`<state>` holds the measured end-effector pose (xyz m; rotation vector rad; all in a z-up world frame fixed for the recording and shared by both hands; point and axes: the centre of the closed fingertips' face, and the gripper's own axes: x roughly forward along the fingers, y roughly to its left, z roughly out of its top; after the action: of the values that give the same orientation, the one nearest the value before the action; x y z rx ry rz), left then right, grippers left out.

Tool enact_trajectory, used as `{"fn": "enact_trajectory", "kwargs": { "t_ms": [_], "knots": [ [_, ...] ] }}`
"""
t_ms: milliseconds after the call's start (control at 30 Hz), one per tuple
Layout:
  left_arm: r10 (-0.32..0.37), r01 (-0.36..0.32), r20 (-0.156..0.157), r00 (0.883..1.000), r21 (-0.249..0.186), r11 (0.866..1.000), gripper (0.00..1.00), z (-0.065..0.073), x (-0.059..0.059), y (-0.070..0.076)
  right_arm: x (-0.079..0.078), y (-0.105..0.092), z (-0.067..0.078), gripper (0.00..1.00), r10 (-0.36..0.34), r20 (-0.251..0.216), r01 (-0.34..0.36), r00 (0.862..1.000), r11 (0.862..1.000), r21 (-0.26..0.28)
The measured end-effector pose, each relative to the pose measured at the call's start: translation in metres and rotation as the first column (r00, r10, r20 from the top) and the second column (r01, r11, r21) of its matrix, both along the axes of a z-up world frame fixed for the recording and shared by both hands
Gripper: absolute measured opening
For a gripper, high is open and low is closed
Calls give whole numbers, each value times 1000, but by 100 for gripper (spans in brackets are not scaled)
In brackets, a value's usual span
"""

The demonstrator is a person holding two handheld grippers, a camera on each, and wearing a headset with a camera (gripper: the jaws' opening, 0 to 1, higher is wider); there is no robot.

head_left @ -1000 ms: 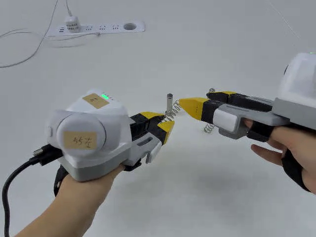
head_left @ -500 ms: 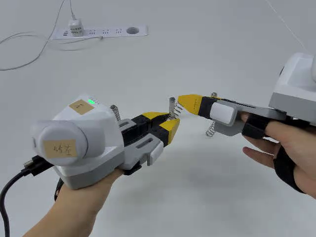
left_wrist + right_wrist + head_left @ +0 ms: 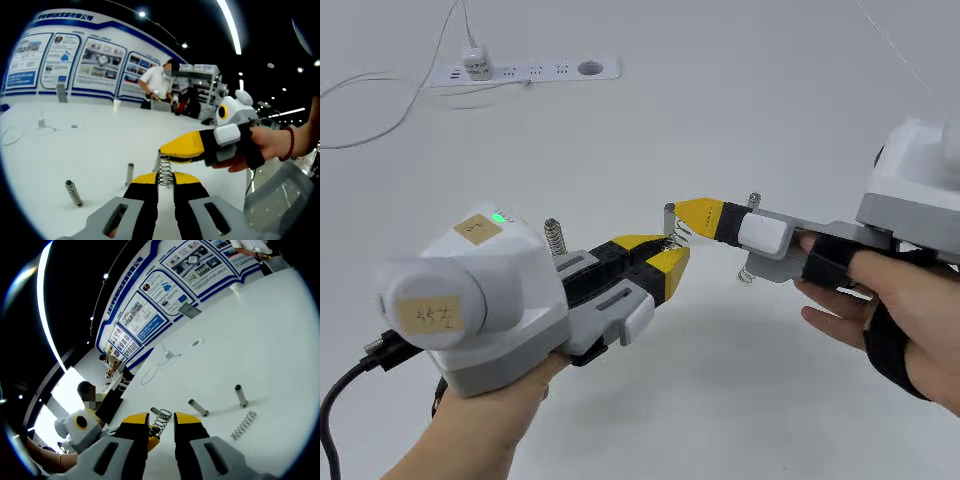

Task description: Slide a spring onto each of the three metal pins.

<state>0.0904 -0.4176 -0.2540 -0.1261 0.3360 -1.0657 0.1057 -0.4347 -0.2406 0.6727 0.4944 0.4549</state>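
By the look of it, 1 of the 3 pins is done: the sprung pin [image 3: 555, 238] wears its coil. 2 are left: the near bare pin [image 3: 198, 407] and the far bare pin [image 3: 241, 395] stand empty, with a loose spring [image 3: 243, 425] lying on the table [image 3: 720, 100] beside them. The left gripper [image 3: 660, 262] has its jaws narrow, pinching the held spring [image 3: 164, 171] in the air close to a bare pin. The right gripper [image 3: 698, 214] has its tips at the spring's other end, but whether they grip it cannot be told.
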Motion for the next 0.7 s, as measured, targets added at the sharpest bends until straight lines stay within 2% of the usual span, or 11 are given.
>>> {"fn": "enact_trajectory", "kwargs": {
  "t_ms": [233, 700],
  "knots": [
    [2, -2, -1, 1000, -22, 1000, 10, 5, 0, 0, 1, 2, 2, 16, -1, -13, 1, 1000, 999, 34],
    [-4, 4, -3, 1000, -9, 1000, 10, 6, -1, 1, 0, 6, 6, 12, 14, -1, -14, 1000, 998, 64]
  ]
}}
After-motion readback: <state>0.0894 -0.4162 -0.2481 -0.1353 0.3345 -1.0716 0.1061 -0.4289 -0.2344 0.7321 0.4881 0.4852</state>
